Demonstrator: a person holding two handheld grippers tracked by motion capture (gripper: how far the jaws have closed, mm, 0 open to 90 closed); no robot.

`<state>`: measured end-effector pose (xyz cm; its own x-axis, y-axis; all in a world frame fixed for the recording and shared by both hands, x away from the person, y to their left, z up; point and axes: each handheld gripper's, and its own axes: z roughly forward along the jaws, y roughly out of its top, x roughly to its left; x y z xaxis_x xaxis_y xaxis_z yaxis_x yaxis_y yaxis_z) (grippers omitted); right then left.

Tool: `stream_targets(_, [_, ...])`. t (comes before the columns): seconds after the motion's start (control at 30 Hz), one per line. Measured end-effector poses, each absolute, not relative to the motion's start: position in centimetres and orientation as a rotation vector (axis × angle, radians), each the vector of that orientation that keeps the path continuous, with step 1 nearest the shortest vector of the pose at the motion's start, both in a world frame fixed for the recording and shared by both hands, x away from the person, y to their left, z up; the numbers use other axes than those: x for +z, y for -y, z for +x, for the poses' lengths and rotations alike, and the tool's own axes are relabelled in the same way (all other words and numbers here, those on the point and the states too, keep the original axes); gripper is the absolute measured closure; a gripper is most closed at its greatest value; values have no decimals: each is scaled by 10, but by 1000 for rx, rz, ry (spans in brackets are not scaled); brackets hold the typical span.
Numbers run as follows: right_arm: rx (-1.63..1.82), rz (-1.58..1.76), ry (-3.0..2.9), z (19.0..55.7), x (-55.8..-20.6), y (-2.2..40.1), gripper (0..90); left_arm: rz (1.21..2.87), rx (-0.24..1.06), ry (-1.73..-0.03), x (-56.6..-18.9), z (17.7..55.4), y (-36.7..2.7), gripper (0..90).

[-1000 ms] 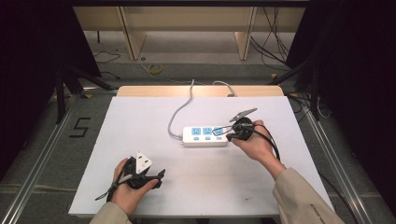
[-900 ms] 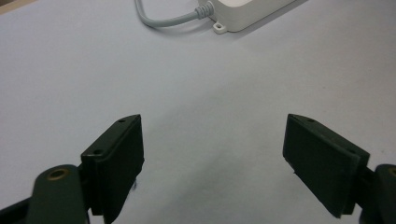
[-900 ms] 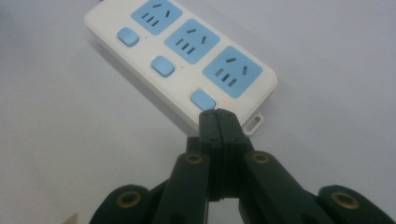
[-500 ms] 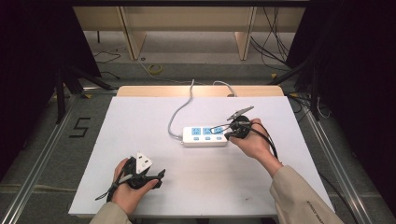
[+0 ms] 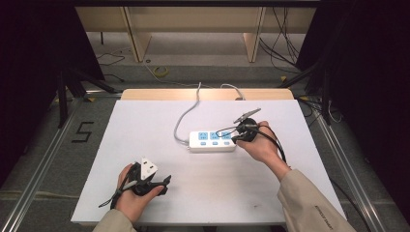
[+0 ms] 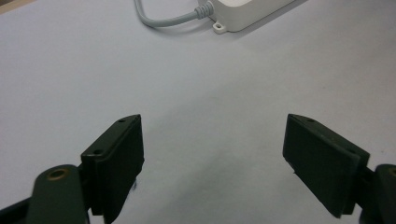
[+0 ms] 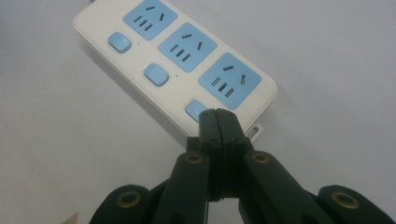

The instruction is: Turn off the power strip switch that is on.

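No readable labels on the power strip (image 7: 173, 65); right gripper (image 7: 218, 116) clenched, tip seemingly touching its nearest blue switch (image 7: 194, 108); left gripper (image 6: 212, 154) released, resting low.

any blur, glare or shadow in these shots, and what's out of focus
High view: even light on the white table, dark surroundings, slightly soft. Left gripper view: jaws sharp, faint shadow beneath. Right gripper view: power strip crisp, right gripper soft up close; no glare.

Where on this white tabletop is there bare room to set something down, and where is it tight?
Free: the wide strip between the power strip and the near edge, from the left gripper to the right sleeve; the far left corner; the far right corner beyond the right gripper. Crowded: the middle, where the strip, its cord and the shut right gripper meet.
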<state>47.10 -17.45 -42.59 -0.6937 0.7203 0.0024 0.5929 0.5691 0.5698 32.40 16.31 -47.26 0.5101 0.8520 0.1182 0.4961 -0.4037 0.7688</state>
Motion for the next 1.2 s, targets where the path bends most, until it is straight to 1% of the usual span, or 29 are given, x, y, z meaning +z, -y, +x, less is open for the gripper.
stream_targets(1.2, [769, 1087, -2594, 481, -428, 158, 900, 2074, 666, -1094, -473, 324, -163, 204])
